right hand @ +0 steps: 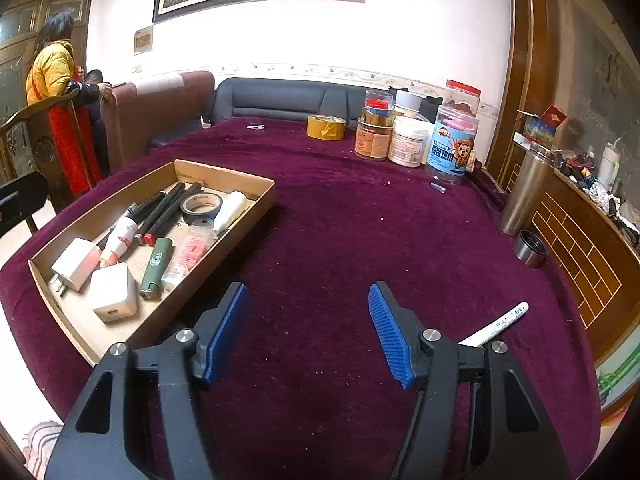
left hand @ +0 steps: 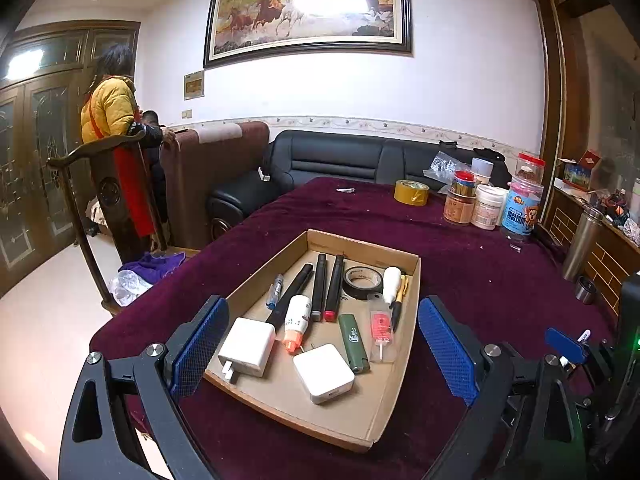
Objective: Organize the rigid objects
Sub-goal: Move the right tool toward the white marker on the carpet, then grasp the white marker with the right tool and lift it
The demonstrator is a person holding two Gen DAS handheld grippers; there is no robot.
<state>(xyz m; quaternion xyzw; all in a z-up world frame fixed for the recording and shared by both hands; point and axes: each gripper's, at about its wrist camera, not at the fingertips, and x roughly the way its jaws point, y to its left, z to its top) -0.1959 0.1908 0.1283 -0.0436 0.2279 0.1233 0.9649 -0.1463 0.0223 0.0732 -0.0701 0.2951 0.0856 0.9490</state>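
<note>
Looks like this one's nearly wrapped up. The shallow brown cardboard tray (left hand: 404, 276) on the maroon velvet-covered tabletop (right hand: 360, 220) is already packed: 2 white square chargers (left hand: 324, 373), a dark green lighter (left hand: 354, 343), a roll of black tape (left hand: 363, 280), several black marker pens (left hand: 319, 286), a white glue tube with an orange cap (left hand: 296, 320) and a few other bits.

What's left, as far as I can see, is 1 white paint marker (right hand: 496, 324) lying loose on the cloth at about 3 o'clock of the right hand-held gripper (right hand: 308, 330), close beside its right finger. My guess is that's the last stray to go in. There's also a small silvery thing (right hand: 255, 126) way off at 12 o'clock, too small to tell what it is.

The left hand-held gripper (left hand: 320, 354) is spread wide with nothing in it, hovering over the near end of the tray. The right one is wide apart too, empty, over bare cloth with the tray at its 10 o'clock.

The jars (right hand: 404, 140) and yellow tape roll (right hand: 326, 127) at 1 o'clock may or may not count.
</note>
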